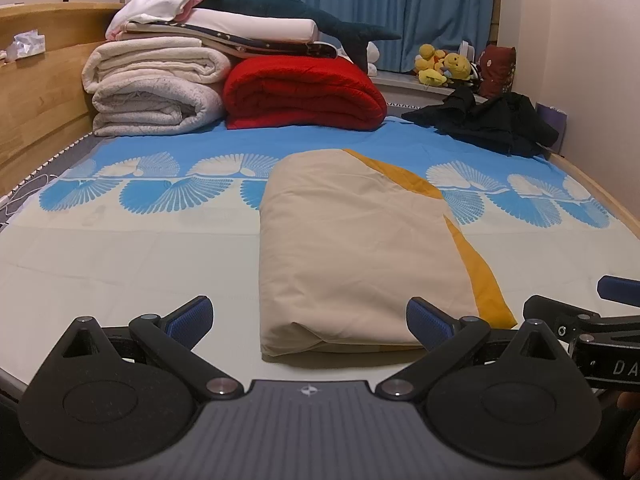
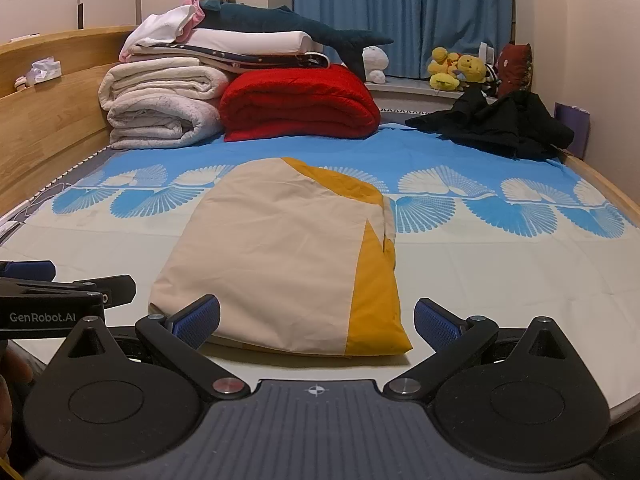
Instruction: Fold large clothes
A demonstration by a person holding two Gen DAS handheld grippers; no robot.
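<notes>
A beige and mustard garment [image 1: 360, 248] [image 2: 280, 256] lies folded into a flat rectangle on the bed sheet [image 1: 120, 248] [image 2: 500, 272], its near edge just ahead of both tools. My left gripper [image 1: 310, 320] is open, its blue pads spread wide before the fold's near left corner, holding nothing. My right gripper [image 2: 317, 320] is open too, with its pads either side of the fold's near edge and not gripping it. Each gripper shows at the other view's edge: the right gripper [image 1: 580, 316] and the left gripper [image 2: 60, 288].
Rolled white blankets [image 1: 152, 88] and a red blanket [image 1: 304, 96] are stacked at the headboard end, with a plush shark [image 1: 288, 4] on top. A crumpled black garment [image 1: 488, 120] lies at the far right. Wooden bed rails [image 1: 36, 92] bound the sides. Plush toys [image 1: 440, 64] sit on the sill.
</notes>
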